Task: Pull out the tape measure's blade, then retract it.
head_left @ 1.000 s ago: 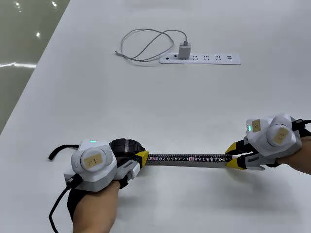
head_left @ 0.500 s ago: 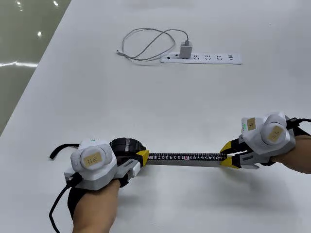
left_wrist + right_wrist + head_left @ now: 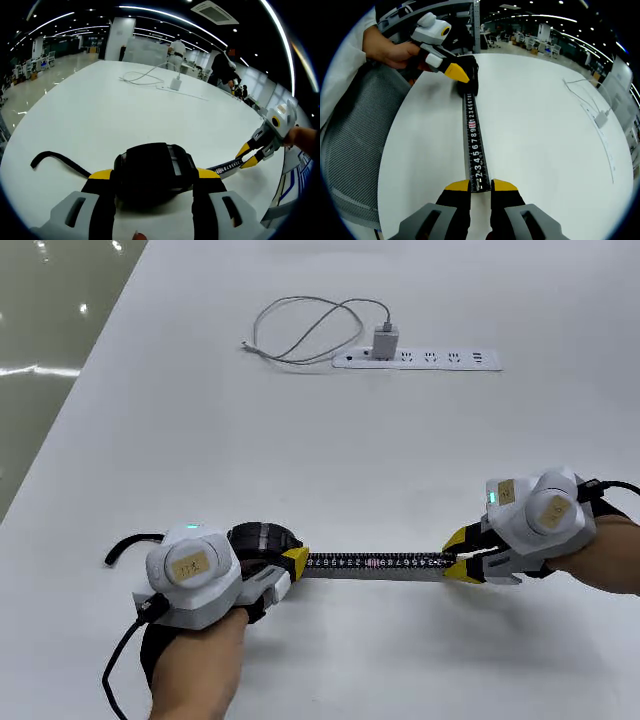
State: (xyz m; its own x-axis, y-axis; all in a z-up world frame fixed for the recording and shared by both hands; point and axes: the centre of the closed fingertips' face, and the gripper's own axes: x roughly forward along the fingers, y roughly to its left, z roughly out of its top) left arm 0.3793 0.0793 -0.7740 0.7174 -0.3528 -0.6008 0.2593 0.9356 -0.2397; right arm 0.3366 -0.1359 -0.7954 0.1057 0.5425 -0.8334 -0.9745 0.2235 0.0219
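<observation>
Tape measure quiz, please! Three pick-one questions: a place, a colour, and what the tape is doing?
1. Where is the power strip? A) far across the table B) in a drawer C) on the floor
2. Jaw-tip colour on the left hand-held gripper and right hand-held gripper? A) green B) yellow C) red
3. The blade is: A) wound inside B) snapped C) pulled out of the tape measure, end pinched
Answers: 1 A, the head view shows it there; 2 B, both gripper views show yellow; 3 C, its numbers run to the right hand-held gripper's shut jaws.
</observation>
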